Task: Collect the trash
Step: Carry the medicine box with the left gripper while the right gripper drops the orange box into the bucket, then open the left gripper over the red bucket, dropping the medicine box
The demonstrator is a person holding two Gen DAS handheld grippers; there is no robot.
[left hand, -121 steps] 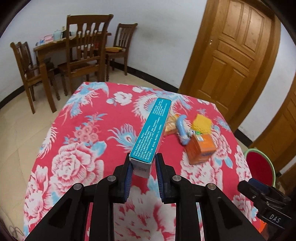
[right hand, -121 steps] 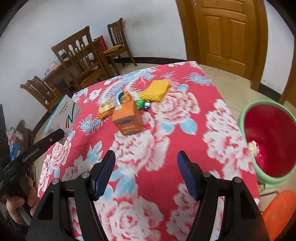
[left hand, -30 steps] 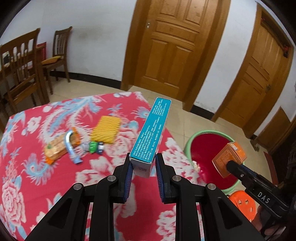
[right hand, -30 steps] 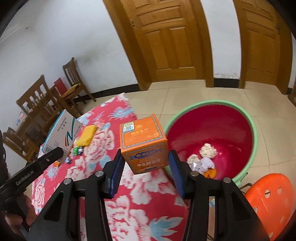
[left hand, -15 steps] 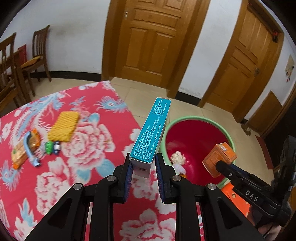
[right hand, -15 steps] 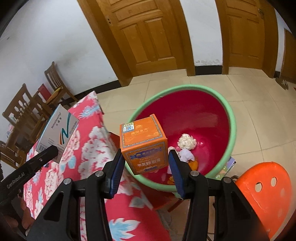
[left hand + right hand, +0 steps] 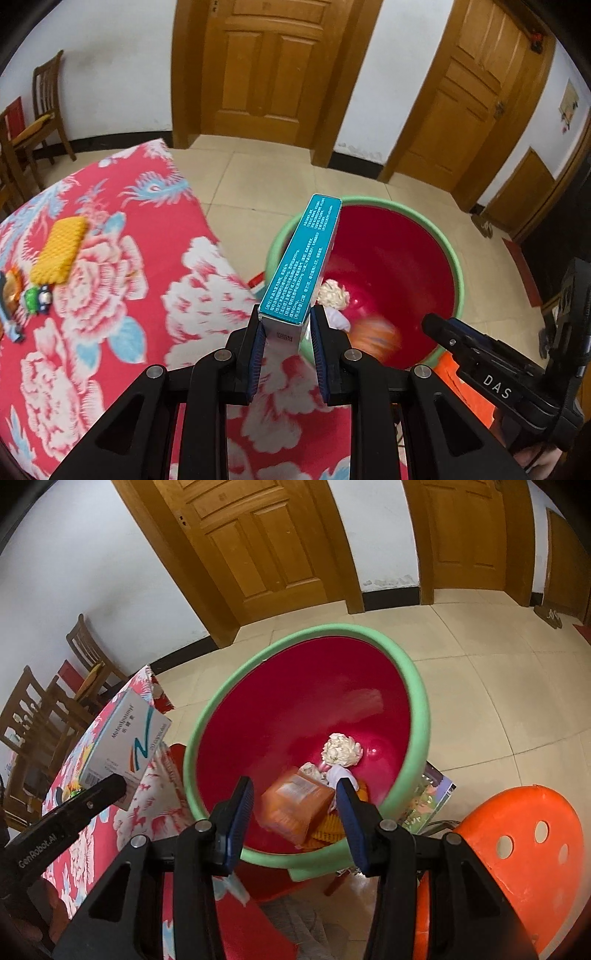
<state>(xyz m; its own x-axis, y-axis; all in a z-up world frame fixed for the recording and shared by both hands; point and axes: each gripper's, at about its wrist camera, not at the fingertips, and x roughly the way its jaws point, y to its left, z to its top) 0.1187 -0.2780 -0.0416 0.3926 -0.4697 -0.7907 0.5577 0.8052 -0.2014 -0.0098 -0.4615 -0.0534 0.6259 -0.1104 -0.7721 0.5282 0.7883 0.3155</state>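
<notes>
Clamped on one short end of a teal medicine carton (image 7: 300, 266), the left gripper (image 7: 286, 349) held it long axis pointing forward and up, far end over the rim of a green-rimmed red trash bin (image 7: 419, 716) beside the table's edge. The right gripper (image 7: 293, 814) stood with fingers apart and empty above the bin, where a blurred orange box (image 7: 295, 806) lay among crumpled paper (image 7: 341, 750) and wrappers.
</notes>
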